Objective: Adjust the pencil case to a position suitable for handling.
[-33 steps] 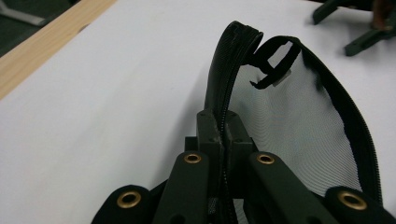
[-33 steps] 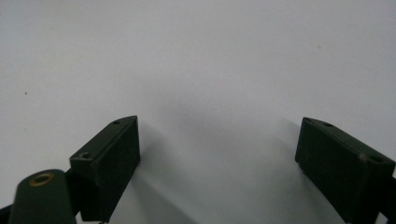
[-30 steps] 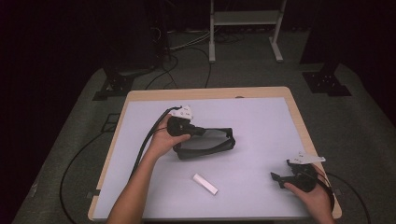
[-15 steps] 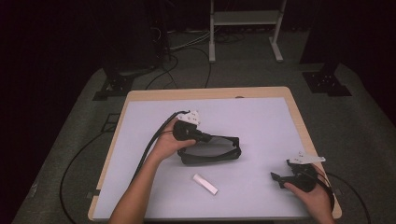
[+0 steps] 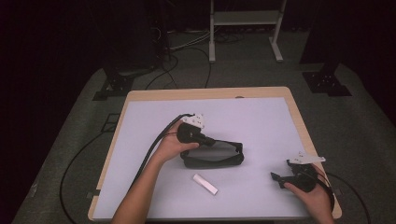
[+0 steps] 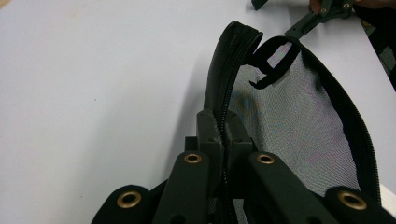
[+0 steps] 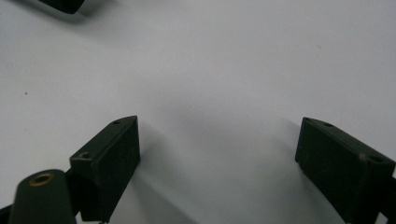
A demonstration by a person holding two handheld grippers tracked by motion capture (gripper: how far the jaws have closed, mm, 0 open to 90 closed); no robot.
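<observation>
**Left gripper clamped on mesh pouch edge, right gripper wide and empty**

Left gripper (image 5: 208, 141): jaws closed tight on the zipper edge of the black mesh pouch (image 5: 214, 156). In the left gripper view the left gripper (image 6: 224, 135) has both pads pinched together on the zipper band, with the mesh panel (image 6: 299, 126) spreading out to the right of the jaws. The band curves up and away from the grip point. A black strap loop (image 6: 273, 60) sits at the far end of the pouch.

Pouch position: roughly mid-table on the white table surface (image 5: 261, 116), slightly toward the near side, lying flat with its long axis across the table. The left hand (image 5: 175, 144) holds the gripper at the pouch's left end.

Small white stick-shaped item (image 5: 205, 184) lies on the table just in front of the pouch, apart from it, angled diagonally. Can't tell what it is.

Right gripper (image 5: 279, 178): near the table's near-right corner, well apart from the pouch, held by the right hand (image 5: 313, 193). In the right gripper view the right gripper (image 7: 217, 149) has its jaws spread wide, nothing between them, bare white surface below.

Wooden table rim (image 5: 299, 121) shows around the white surface.
</observation>
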